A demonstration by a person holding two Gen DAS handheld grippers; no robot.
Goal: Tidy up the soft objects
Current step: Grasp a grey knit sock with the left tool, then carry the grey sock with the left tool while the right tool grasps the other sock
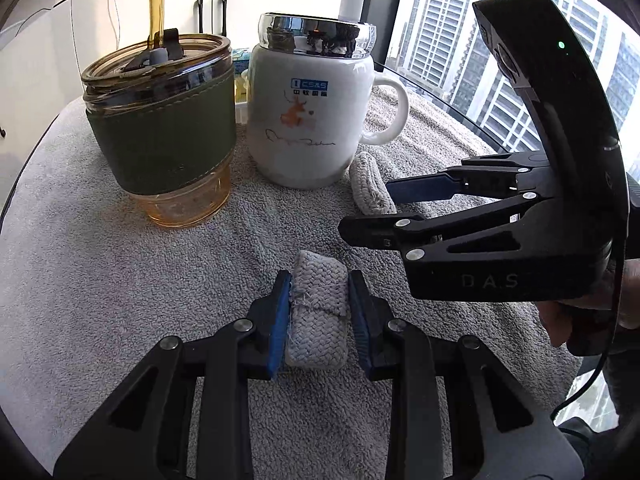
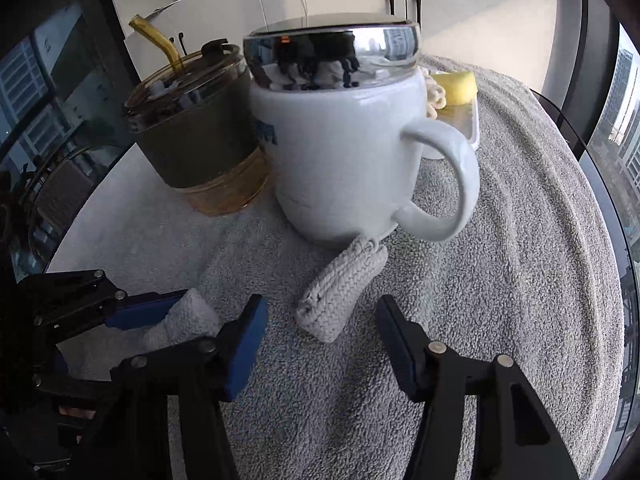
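Two folded grey knitted cloths lie on a grey towel. My left gripper (image 1: 318, 312) has its blue pads against both sides of the near cloth (image 1: 318, 312); that cloth also shows in the right wrist view (image 2: 184, 320) held by the left gripper (image 2: 176, 320). The second cloth (image 2: 340, 292) lies just in front of the white mug (image 2: 340, 152), also seen in the left wrist view (image 1: 370, 188). My right gripper (image 2: 320, 344) is open, its fingers either side of this cloth's near end, not touching. It shows from the side in the left wrist view (image 1: 368, 212).
An amber tumbler (image 1: 164, 128) with a green sleeve and straw stands left of the lidded white mug (image 1: 308, 120). Behind the mug sits a white tray (image 2: 472, 128) with a yellow sponge (image 2: 456, 86). The round table's glass edge (image 2: 624, 280) runs along the right, by windows.
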